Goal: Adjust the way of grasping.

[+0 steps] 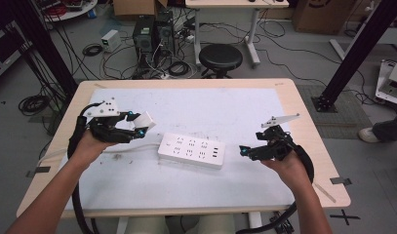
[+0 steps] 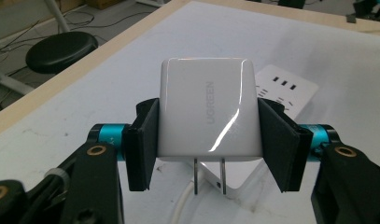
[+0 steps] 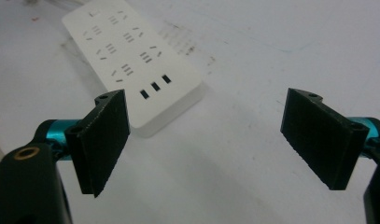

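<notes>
A white power strip lies flat near the middle of the table, its cord running off to the left. My left gripper hovers just left of the strip, shut on a white UGREEN charger whose two metal prongs point down. The strip lies beyond and below the charger. To the right of the strip my right gripper stands open, nothing between its pads. The strip's near end with three USB slots lies just ahead of those pads.
A white mat covers most of the wooden table. A black stool stands beyond the far edge. Cables and computer towers sit on the floor behind. Black frame posts flank the table.
</notes>
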`<state>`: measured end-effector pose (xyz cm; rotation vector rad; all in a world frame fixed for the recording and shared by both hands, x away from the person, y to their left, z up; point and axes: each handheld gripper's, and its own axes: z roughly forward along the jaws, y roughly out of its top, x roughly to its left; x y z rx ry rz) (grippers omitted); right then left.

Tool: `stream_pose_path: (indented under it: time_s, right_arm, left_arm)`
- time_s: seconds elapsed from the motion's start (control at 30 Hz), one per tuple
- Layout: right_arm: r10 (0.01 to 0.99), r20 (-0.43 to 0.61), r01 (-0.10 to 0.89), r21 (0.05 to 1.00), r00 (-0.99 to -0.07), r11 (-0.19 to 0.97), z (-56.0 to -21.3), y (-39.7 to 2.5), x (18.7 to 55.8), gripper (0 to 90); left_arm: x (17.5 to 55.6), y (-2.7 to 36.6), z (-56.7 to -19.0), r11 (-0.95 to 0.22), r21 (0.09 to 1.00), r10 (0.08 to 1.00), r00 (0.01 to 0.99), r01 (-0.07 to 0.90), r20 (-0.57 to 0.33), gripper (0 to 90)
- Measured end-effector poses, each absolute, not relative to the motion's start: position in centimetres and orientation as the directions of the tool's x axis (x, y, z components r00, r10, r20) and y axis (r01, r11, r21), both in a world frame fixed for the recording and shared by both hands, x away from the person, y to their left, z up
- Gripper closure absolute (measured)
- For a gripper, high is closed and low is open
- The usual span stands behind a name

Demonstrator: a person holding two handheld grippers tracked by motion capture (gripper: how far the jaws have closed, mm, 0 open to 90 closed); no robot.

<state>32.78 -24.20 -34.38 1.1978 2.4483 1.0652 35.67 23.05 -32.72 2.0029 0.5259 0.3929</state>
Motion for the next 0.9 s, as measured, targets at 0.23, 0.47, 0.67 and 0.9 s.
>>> stream_pose_path:
  time_s: [0.23,0.47,0.67,0.9]
  right_arm:
    - [0.719,0.147,0.584,0.702,-0.679,0.409,-33.8,-22.6,32.6,15.9]
    - [0.694,0.198,0.589,0.710,-0.693,0.386,-33.1,-21.5,32.7,16.2]
    - [0.658,0.248,0.595,0.710,-0.711,0.376,-32.6,-20.2,33.0,16.8]
    - [0.609,0.323,0.619,0.693,-0.725,0.369,-32.3,-18.7,33.4,19.4]
  left_arm:
    - [35.1,22.1,-32.7,-0.440,0.884,0.468,0.880,0.157,0.077,42.6]
    - [34.5,20.6,-32.9,-0.479,0.872,0.401,0.908,0.097,0.119,42.6]
    - [33.9,19.4,-32.9,-0.494,0.868,0.349,0.925,0.049,0.147,42.6]
    - [33.7,18.3,-33.2,-0.506,0.862,0.306,0.937,0.009,0.170,42.6]
